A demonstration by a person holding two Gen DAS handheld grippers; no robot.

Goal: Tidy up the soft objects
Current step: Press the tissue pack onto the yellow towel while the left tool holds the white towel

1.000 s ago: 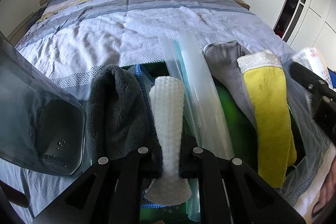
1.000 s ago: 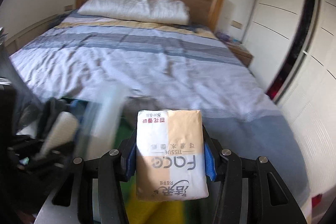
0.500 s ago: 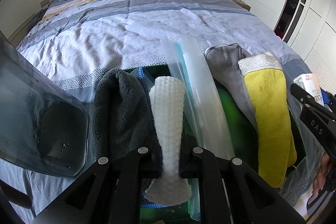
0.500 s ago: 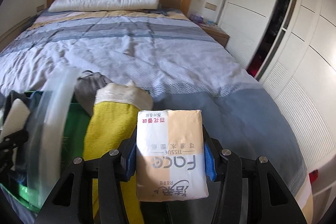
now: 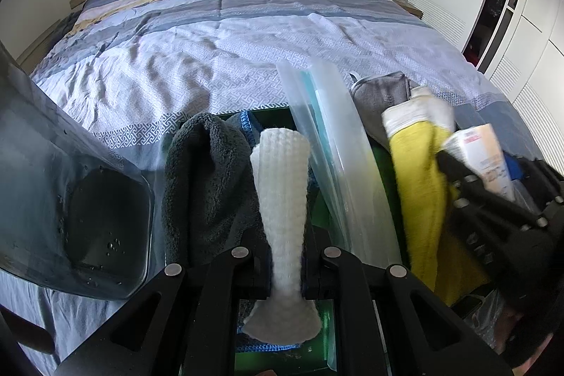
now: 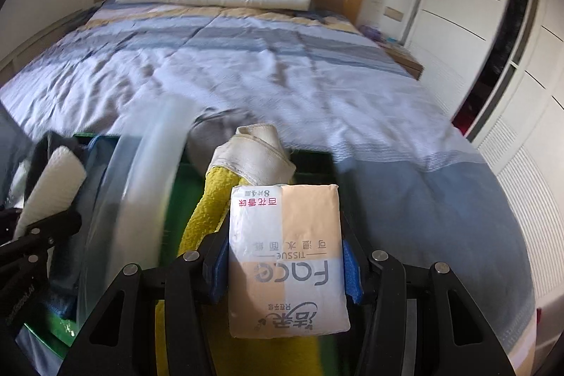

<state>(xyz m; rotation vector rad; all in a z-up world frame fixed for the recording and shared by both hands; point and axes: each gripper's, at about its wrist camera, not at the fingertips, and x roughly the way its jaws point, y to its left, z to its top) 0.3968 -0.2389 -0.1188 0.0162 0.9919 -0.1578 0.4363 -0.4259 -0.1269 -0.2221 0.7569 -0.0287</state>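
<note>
Soft beige-and-white plastic-wrapped tissue pack (image 6: 286, 259) pinched between the jaws of the right gripper (image 6: 285, 265), now hanging low over the right side of the green storage box (image 6: 176, 192), just beside the rolled yellow terry towel with white hem (image 6: 211, 199). Half a second ago held further right, off past the yellow roll; since swung leftward and closer in, so that in the left view the pack (image 5: 483, 157) shows touching or nearly touching that towel (image 5: 419, 185). Motion blur there, so exact contact hard to tell.

White waffle-textured rolled cloth (image 5: 282, 199) clamped between the jaws of the left gripper (image 5: 283, 270), upright in the left half of the box, unchanged over the last second. To its left, a dark grey fleece roll (image 5: 204, 178); to its right, a translucent plastic divider sheet (image 5: 331, 150), then a grey cloth (image 5: 384, 90) behind the yellow one.

Judging by the approach, likely the placing step: tissue pack about to be slotted in at the right end of the row. Beyond the box, a striped grey-blue bedspread (image 5: 229, 41).
</note>
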